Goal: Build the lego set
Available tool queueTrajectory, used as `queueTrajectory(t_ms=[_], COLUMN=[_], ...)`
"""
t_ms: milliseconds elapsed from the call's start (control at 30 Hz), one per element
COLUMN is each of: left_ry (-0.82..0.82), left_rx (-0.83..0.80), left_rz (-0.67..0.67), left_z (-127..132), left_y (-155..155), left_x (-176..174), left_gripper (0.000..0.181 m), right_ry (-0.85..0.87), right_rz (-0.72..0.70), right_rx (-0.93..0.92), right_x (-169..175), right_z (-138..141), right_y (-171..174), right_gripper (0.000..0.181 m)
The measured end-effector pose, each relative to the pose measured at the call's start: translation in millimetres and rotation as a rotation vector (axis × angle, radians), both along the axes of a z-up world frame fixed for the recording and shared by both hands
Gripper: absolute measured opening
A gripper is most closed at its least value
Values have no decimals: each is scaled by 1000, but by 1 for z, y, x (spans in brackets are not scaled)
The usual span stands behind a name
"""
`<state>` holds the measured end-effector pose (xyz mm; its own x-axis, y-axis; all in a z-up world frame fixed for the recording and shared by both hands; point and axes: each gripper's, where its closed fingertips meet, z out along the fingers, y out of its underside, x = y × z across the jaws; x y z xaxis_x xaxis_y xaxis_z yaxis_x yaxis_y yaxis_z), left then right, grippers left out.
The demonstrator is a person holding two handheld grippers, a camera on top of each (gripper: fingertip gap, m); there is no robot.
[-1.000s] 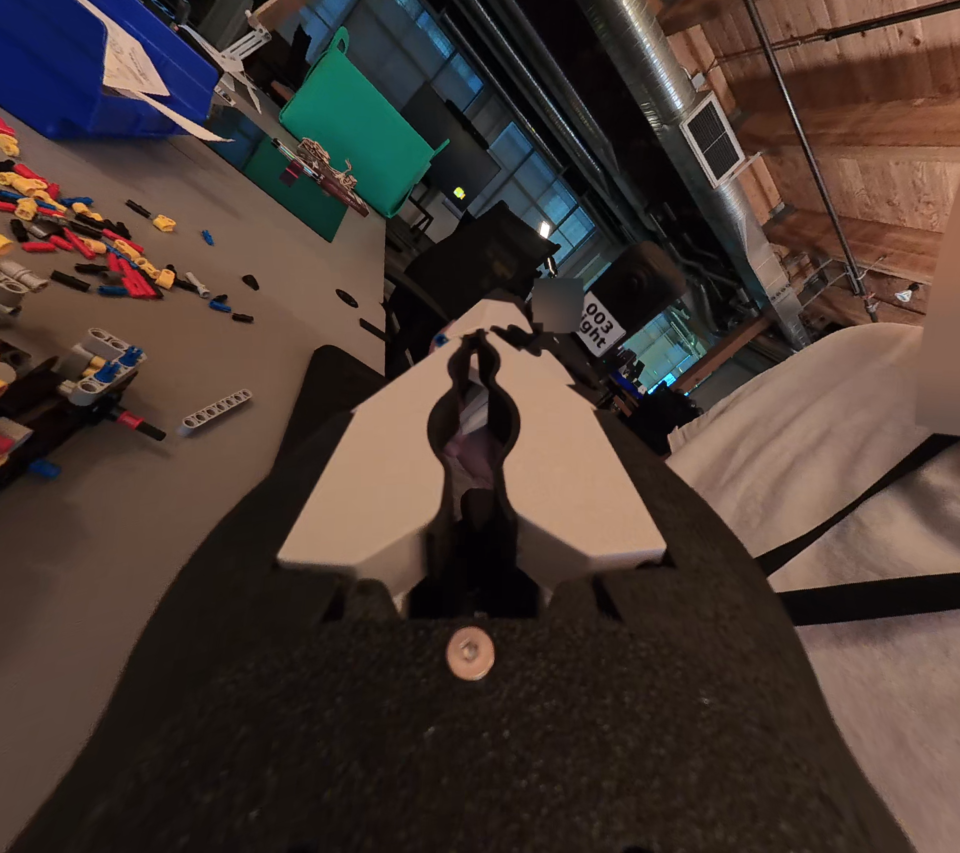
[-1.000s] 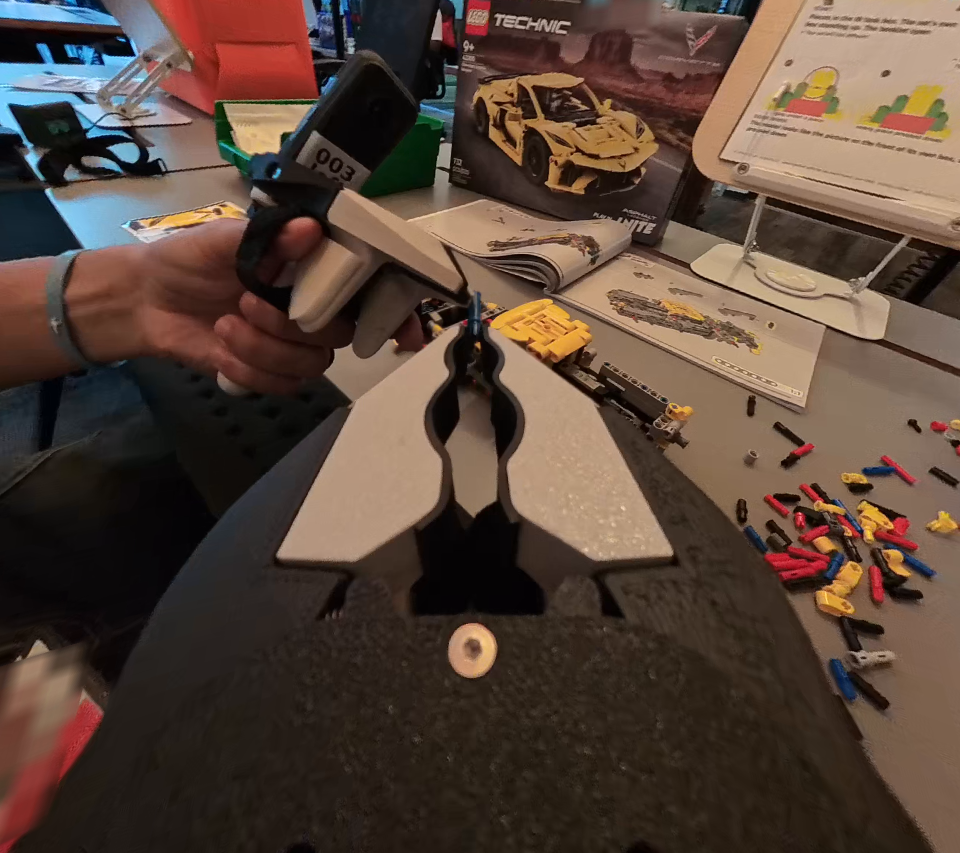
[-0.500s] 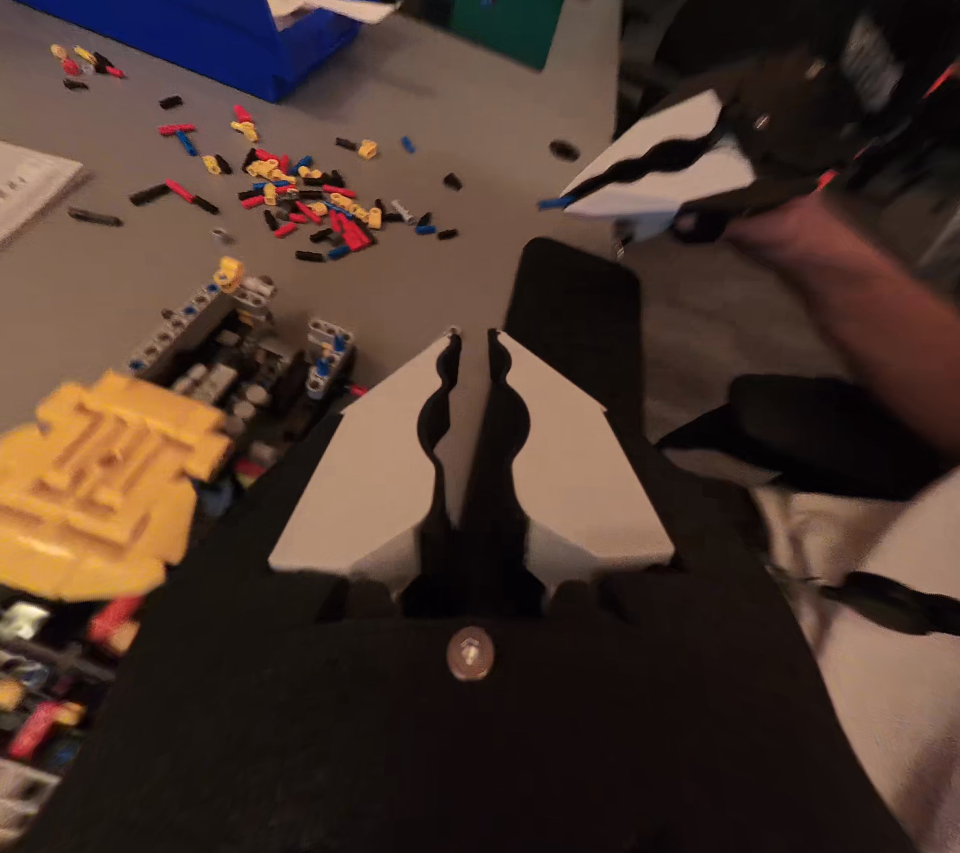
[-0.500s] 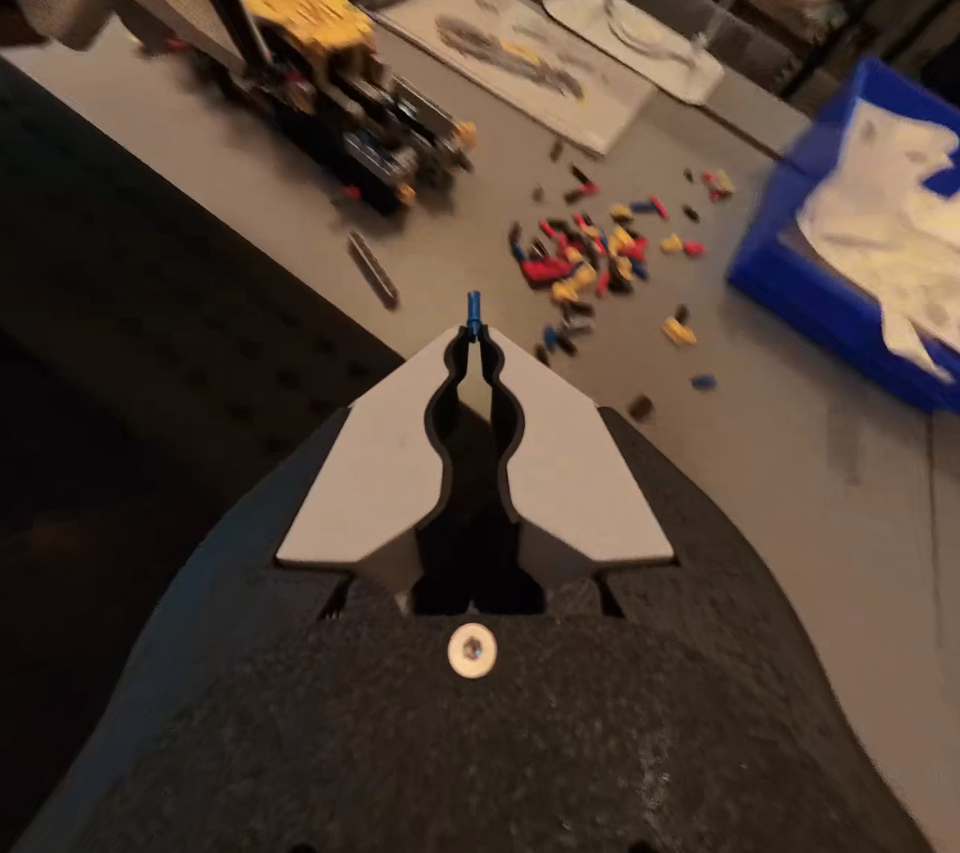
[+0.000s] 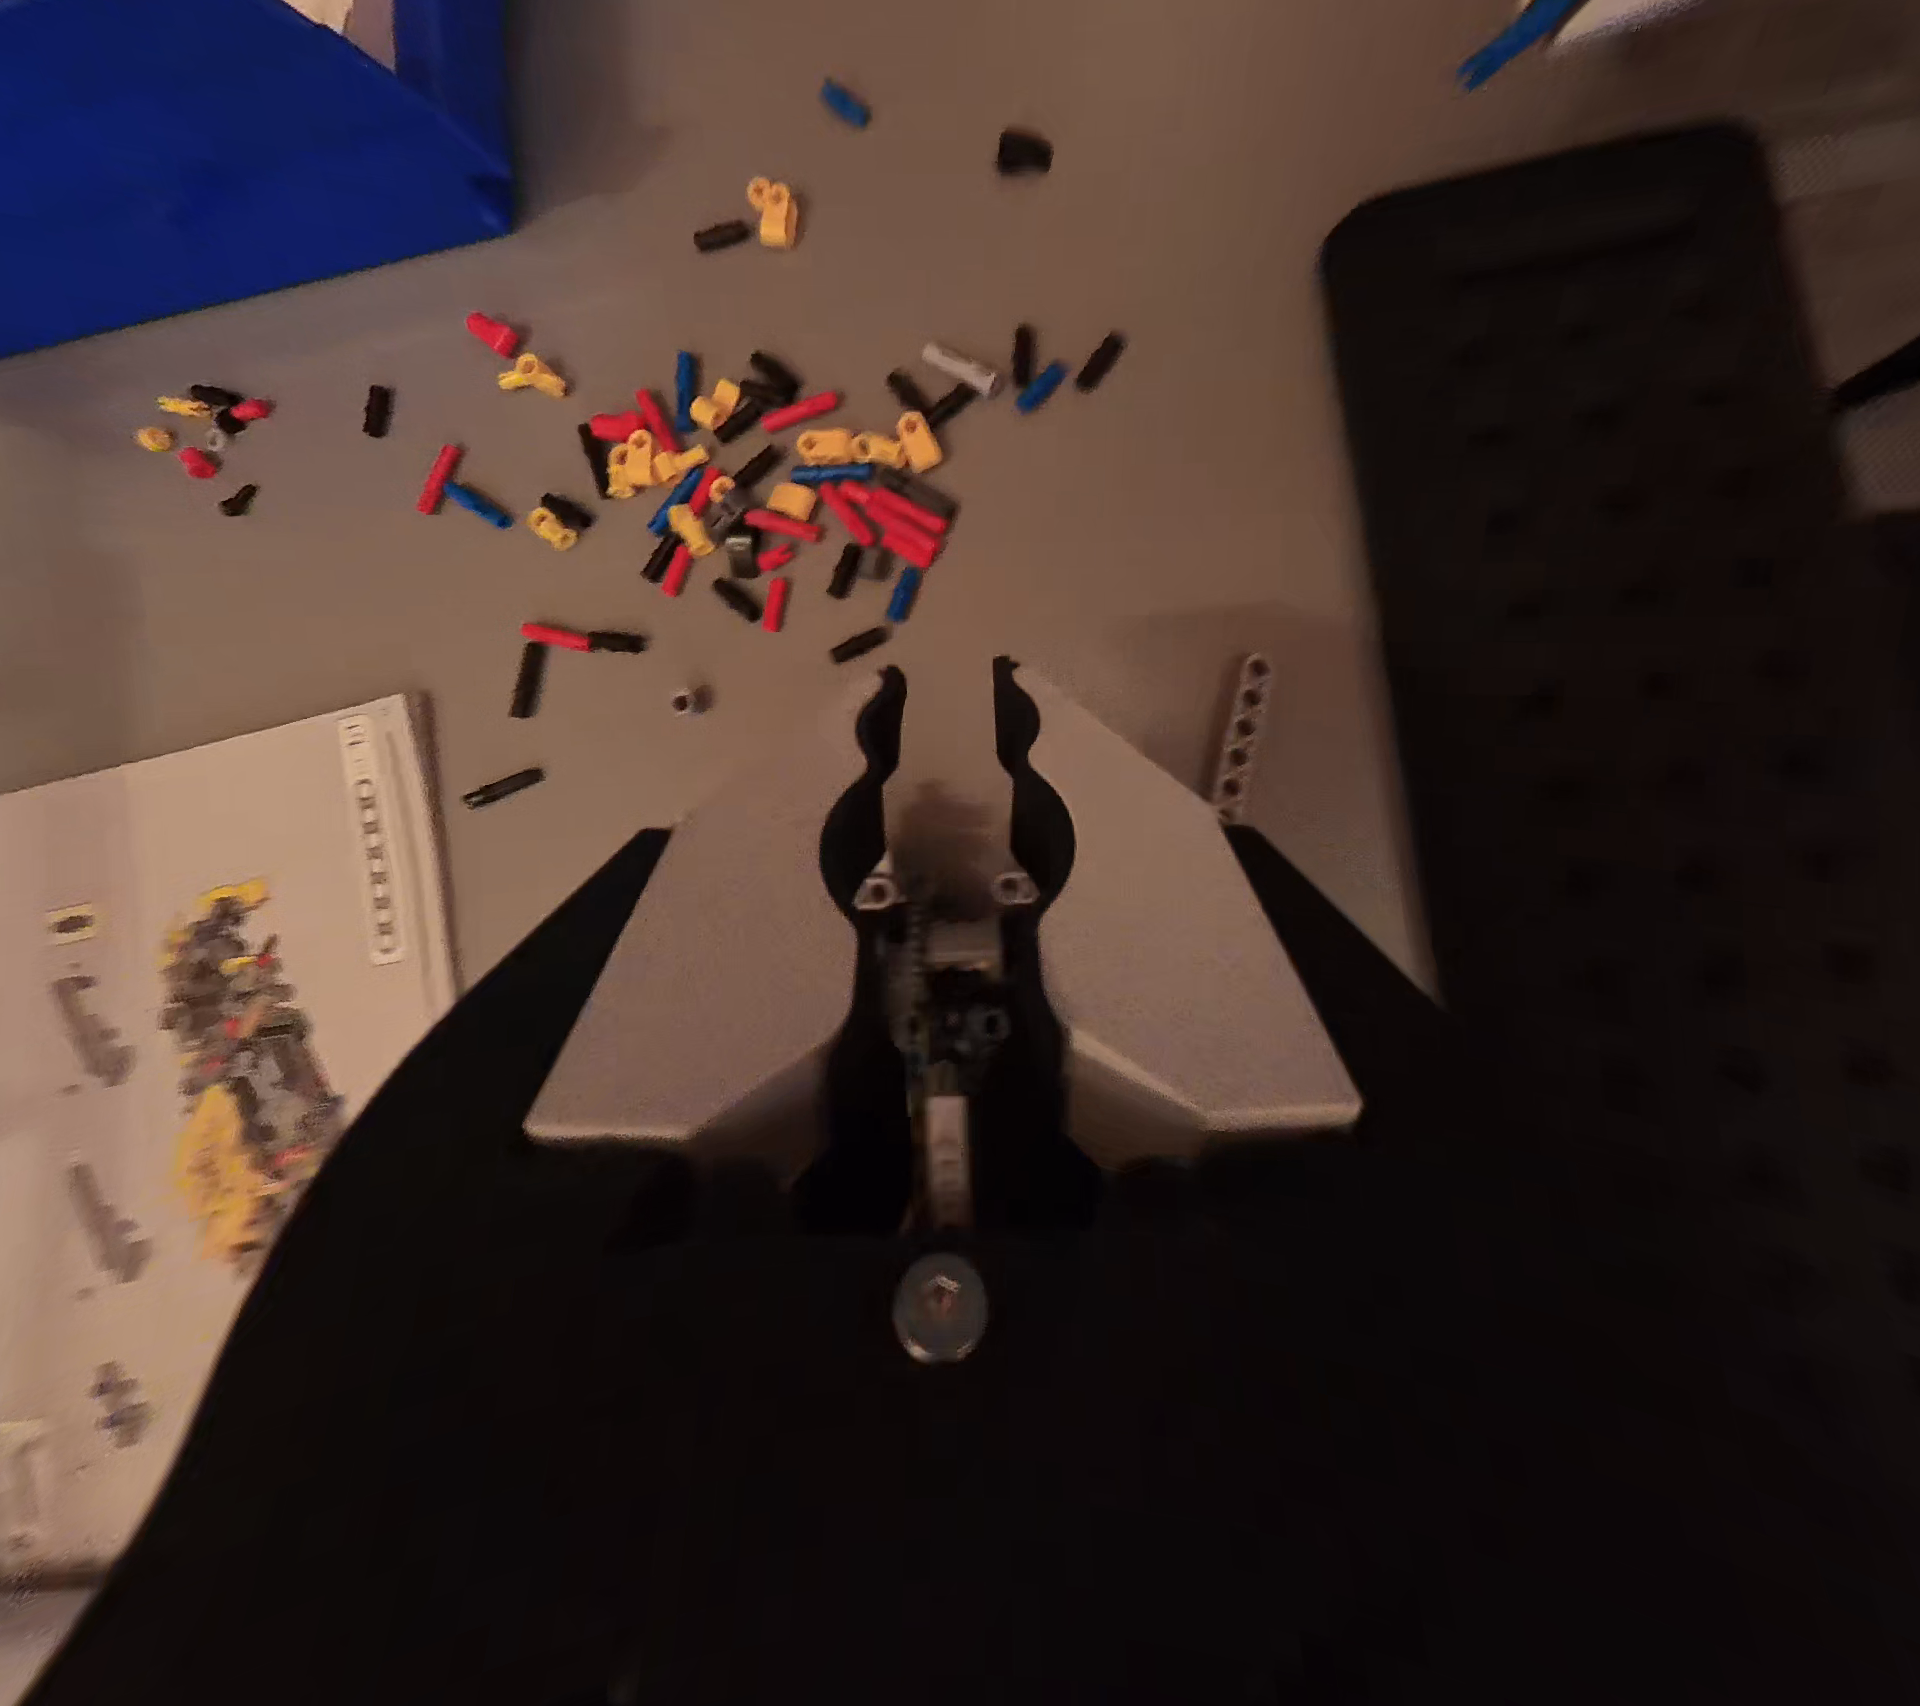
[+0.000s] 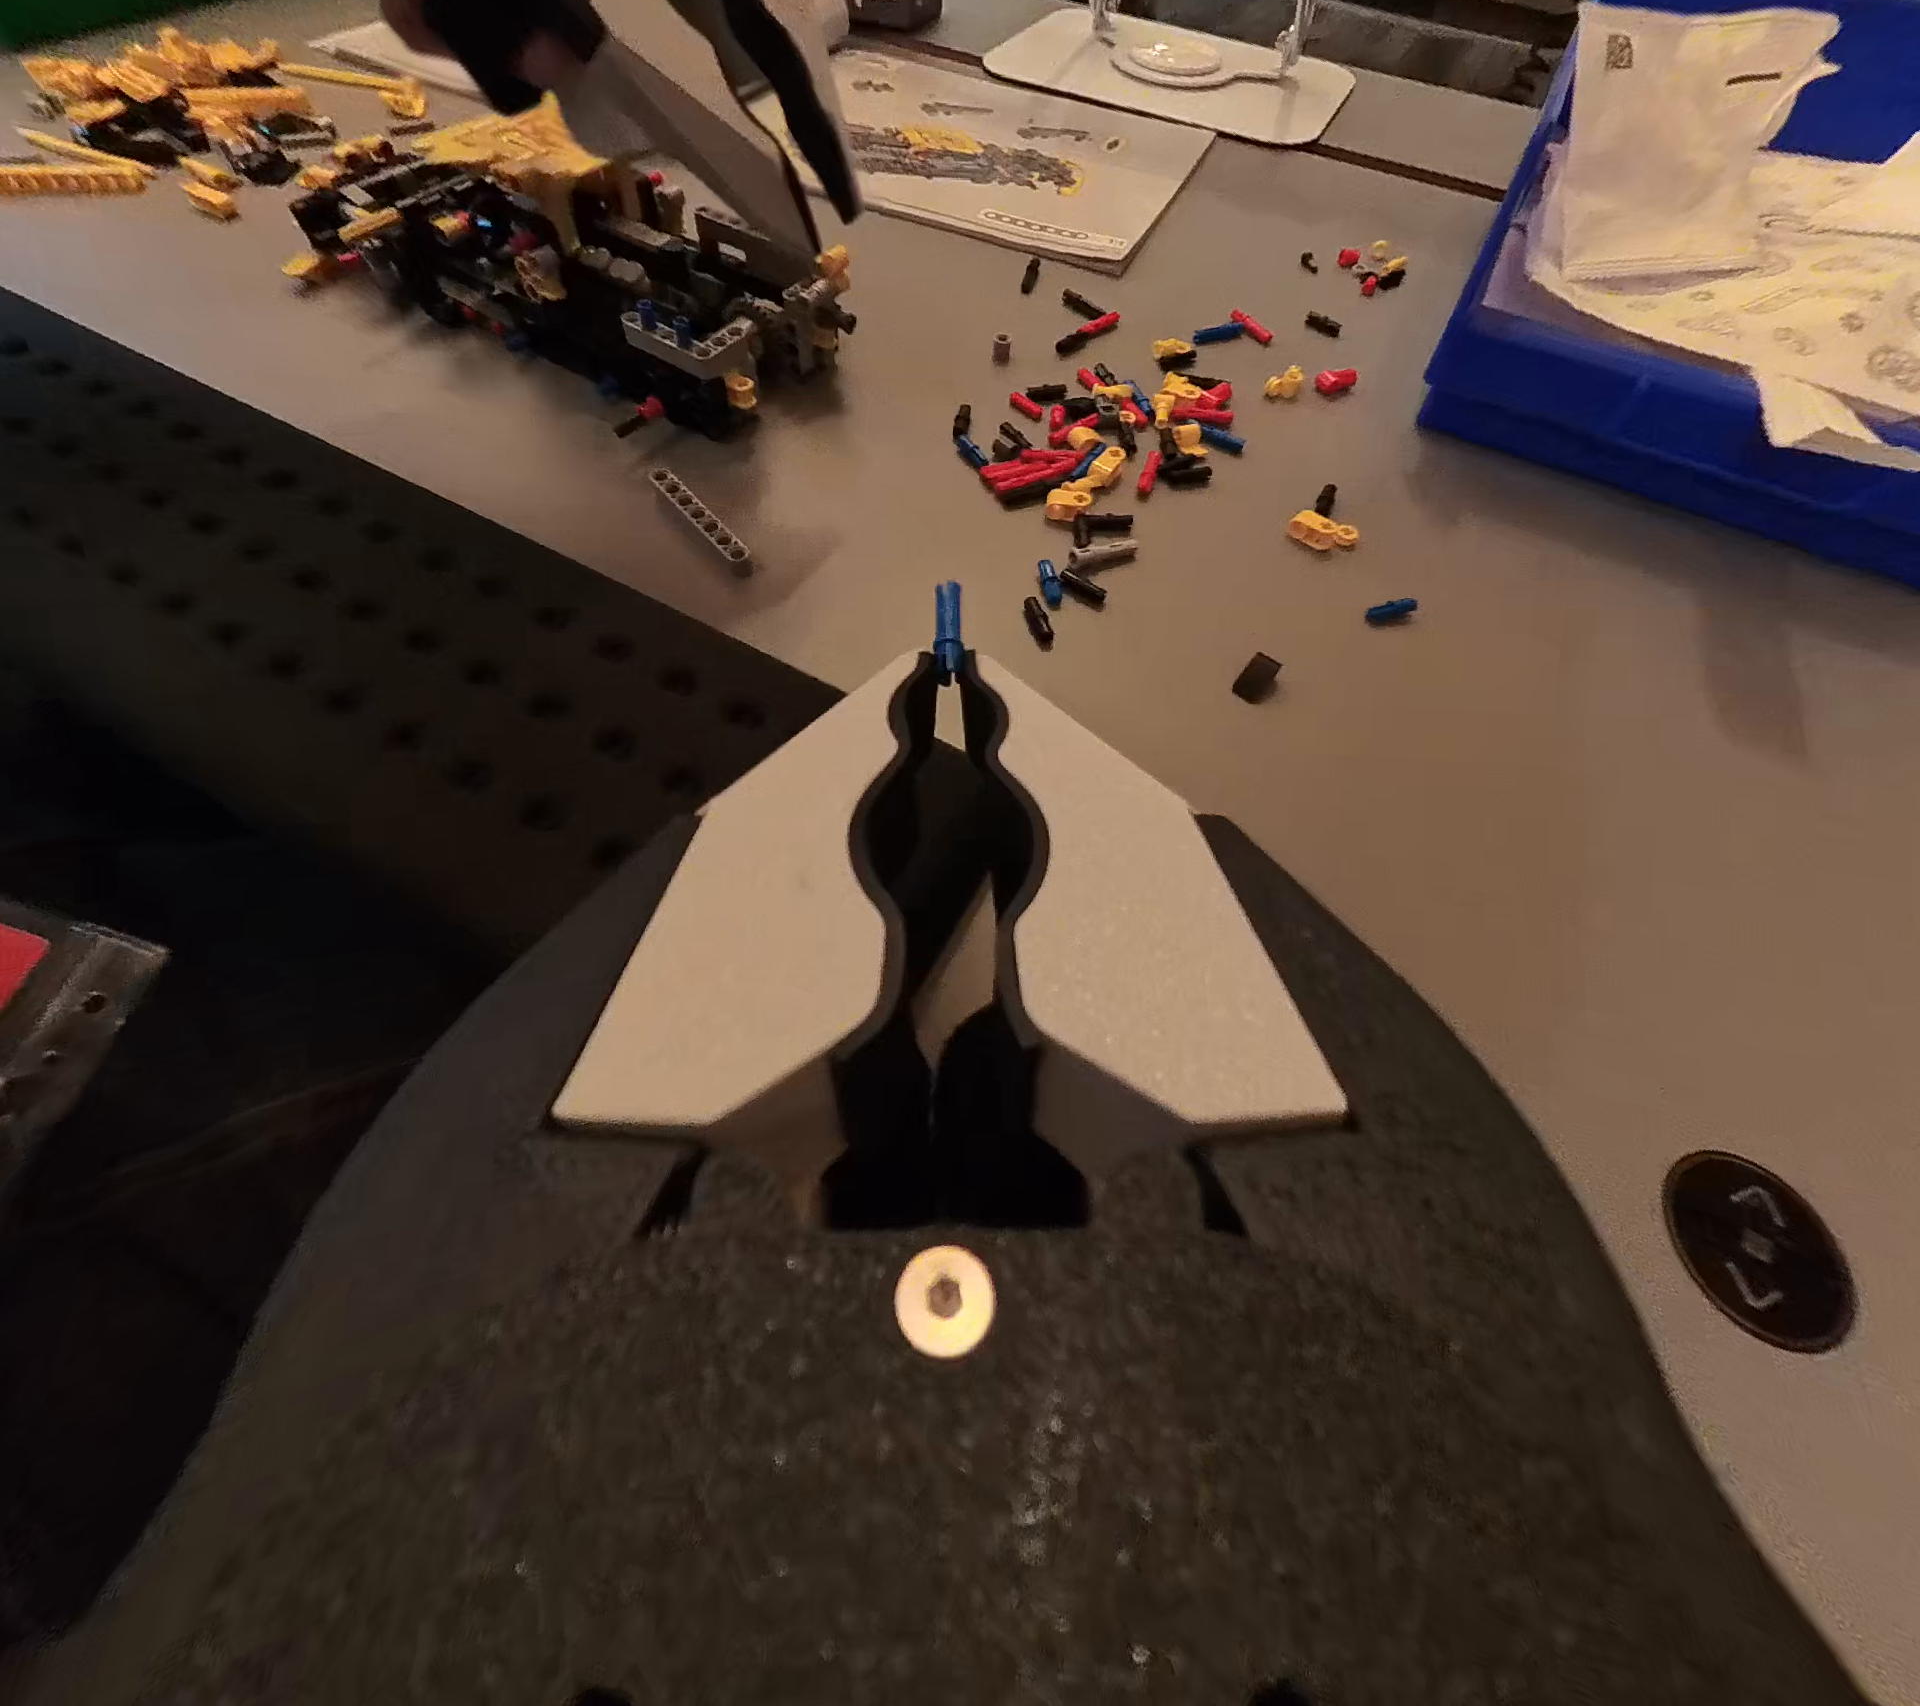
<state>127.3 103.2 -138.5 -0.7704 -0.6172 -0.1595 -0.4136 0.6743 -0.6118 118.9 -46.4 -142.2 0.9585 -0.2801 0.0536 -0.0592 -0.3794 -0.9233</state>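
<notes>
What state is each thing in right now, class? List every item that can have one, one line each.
Left claw: open, empty, above the partly built car.
Right claw: shut on a blue pin.
Partly built car: unfinished, standing on the table.
Instruction booklet: open, lying flat.
Blue bin: open-topped, holding crumpled paper bags.
Grey holed beam: loose, flat on the table.
Small pins and connectors: scattered loose in a pile.

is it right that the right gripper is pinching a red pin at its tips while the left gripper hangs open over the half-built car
Not quite: the pin is blue, not red. The right wrist view shows the right gripper shut on a blue pin that sticks out past its tips. The rest holds: the left gripper is open above the half-built car.
</notes>
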Motion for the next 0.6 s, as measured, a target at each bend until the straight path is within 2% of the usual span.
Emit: queueTrajectory(t_ms=[67, 133, 233, 367, 600], left_ry=[0, 22, 172, 184, 202], left_rx=[80, 75, 46, 147, 172], left_rz=[-40, -78, -168, -242, -289], left_z=[-4, -5, -29, -55, -64], left_y=[8, 5, -11, -10, -11], left_x=[9, 21, 27, 46, 51], left_gripper=[17, 15, 15, 15, 15], right_ry=[16, 25, 41, 41, 74], right_rz=[9, 10, 11, 11, 20], right_rx=[20, 29, 35, 32, 62], right_x=[-1, 0, 2, 4, 6], right_z=[-1, -3, -5, -6, -6], right_y=[0, 0, -2, -4, -5], right_gripper=[3, 4, 4, 4, 4])
